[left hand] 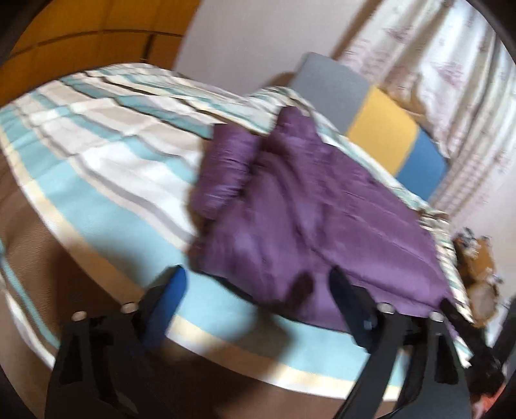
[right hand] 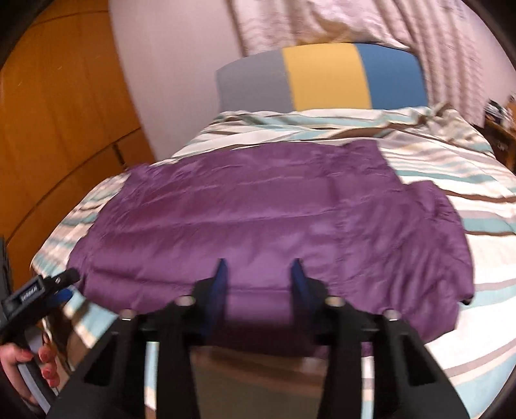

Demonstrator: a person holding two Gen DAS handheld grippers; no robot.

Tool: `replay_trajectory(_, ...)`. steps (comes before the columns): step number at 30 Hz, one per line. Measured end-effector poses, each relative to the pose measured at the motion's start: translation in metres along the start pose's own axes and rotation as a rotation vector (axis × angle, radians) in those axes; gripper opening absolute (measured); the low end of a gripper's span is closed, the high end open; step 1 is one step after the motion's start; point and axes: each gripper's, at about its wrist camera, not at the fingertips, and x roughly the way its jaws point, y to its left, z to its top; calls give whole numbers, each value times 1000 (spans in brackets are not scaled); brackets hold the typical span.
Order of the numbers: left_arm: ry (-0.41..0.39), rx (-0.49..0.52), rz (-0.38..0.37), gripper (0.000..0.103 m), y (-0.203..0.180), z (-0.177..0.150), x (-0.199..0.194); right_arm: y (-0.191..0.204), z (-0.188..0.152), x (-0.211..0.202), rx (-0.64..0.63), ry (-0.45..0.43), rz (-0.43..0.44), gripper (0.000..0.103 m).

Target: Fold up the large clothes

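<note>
A large purple quilted garment (right hand: 258, 219) lies spread flat across the striped bed, with a sleeve folded at its right side. It also shows in the left wrist view (left hand: 306, 209), bunched at its far end. My left gripper (left hand: 258, 277) is open and empty, at the garment's near edge; it also shows in the right wrist view (right hand: 61, 287) at the garment's left corner. My right gripper (right hand: 259, 267) is open and empty, just over the garment's near hem.
The bed wears a blue, white and brown striped cover (left hand: 96, 145). A grey, yellow and blue headboard (right hand: 322, 77) stands behind, with curtains (right hand: 354, 22) beyond. Wooden wardrobe doors (right hand: 58, 129) are on the left. A cluttered wooden stand (left hand: 477, 258) sits beside the bed.
</note>
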Motion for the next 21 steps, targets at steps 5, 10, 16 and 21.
replay_trajectory(5,53,-58,-133,72,-8,-4,6,27,7,10,-88,-14,31,14)
replay_trajectory(10,63,-81,-149,72,-9,-7,16,30,2,44,-126,84,-12,11)
replay_trajectory(16,43,-139,-131,72,-14,2,33,29,-3,55,-137,113,-29,11)
replay_trajectory(21,35,-266,-157,72,-13,6,35,31,-6,56,-149,106,-42,11)
